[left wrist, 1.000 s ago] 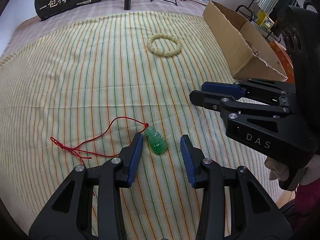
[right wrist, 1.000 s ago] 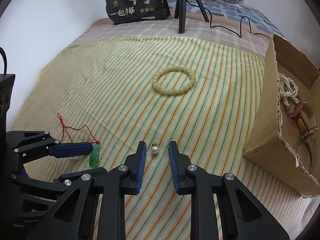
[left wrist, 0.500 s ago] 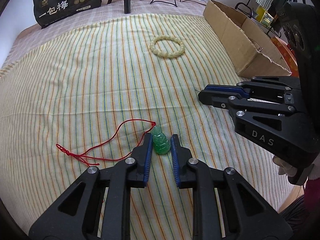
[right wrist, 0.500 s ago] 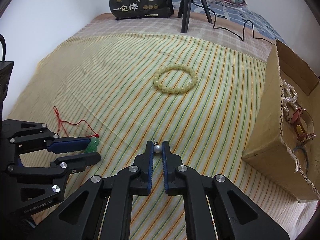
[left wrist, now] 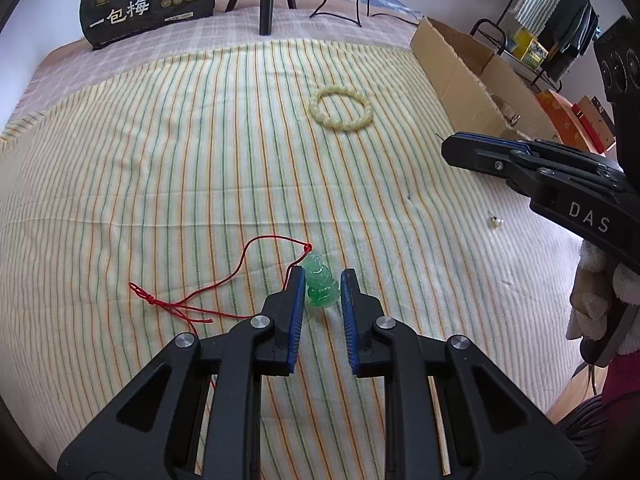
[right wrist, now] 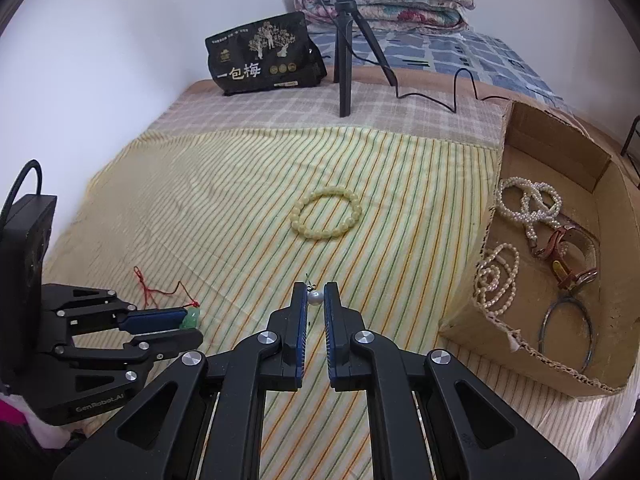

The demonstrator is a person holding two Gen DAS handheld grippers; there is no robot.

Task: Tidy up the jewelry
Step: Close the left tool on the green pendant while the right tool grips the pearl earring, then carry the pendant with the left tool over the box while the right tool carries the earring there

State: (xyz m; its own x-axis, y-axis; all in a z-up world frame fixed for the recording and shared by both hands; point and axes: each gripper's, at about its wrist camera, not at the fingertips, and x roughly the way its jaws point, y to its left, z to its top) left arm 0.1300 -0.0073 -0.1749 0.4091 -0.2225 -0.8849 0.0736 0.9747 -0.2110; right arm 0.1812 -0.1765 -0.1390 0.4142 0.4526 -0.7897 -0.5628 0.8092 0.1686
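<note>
Left tool (left wrist: 322, 280) pads flank green pendant (left wrist: 319, 286); contact on right pad too close to tell. Red cord (left wrist: 224, 280) tail hidden under left tool finger. Tiny pale speck (left wrist: 497, 222) on striped cloth (left wrist: 200, 160), too small to identify. Pearl earring (right wrist: 315, 297) hook barely resolvable, sides hidden by right tool (right wrist: 315, 298) pads. Cardboard box (right wrist: 532, 360) far corner cut by frame edge; dark ring (right wrist: 566, 326) inside partly behind torn wall. Tripod (right wrist: 345, 48) top lost in lamp glare.
</note>
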